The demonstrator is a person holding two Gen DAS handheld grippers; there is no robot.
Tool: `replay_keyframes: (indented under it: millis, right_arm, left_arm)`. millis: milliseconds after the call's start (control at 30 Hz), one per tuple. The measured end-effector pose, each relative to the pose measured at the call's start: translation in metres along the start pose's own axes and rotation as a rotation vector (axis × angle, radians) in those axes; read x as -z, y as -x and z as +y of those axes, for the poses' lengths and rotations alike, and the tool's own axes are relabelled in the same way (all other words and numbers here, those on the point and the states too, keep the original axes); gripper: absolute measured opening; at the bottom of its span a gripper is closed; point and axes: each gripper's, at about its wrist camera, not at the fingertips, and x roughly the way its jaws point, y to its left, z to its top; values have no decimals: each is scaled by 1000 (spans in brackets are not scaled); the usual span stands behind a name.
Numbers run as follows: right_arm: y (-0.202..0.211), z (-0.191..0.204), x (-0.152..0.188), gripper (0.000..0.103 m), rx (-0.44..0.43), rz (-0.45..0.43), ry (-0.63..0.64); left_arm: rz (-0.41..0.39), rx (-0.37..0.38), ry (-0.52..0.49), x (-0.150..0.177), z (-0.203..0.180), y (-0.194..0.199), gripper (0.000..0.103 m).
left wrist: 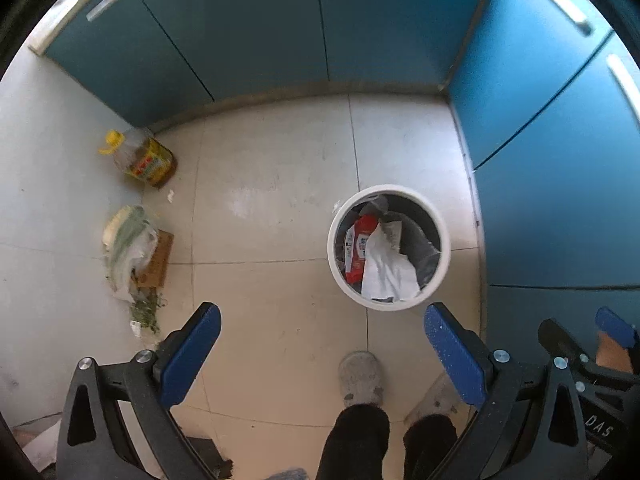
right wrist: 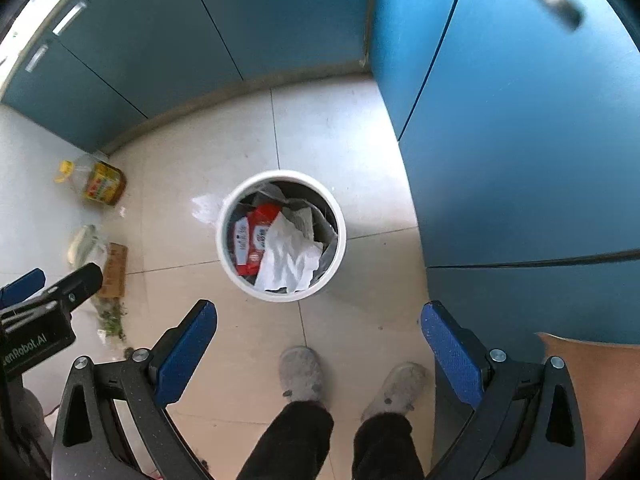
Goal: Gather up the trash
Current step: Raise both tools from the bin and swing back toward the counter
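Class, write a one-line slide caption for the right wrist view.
Open right gripper above a white bin holding crumpled paper and red packets; oil bottle by cabinets.

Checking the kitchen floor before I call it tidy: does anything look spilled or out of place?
Yes. By the left wall, a plastic bag of greens lies slumped over a wooden board, with green scraps strewn on the floor tiles below it. The white bin stands upright.

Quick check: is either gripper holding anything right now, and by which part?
Nothing is held. The left gripper and right gripper are both open and empty above the white bin.
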Motion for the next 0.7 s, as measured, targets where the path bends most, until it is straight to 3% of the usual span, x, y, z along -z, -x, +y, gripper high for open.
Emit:
replay_keyframes:
  millis: [400,700]
  right_arm:
    - [192,-15,21,103,-54,-99,-18]
    - [287,-33,35,103,-132,-176,-31]
  left_arm:
    - [-106,23,-40,24,-11,156,103]
    - [-155,-12,-57,41,-26,234,103]
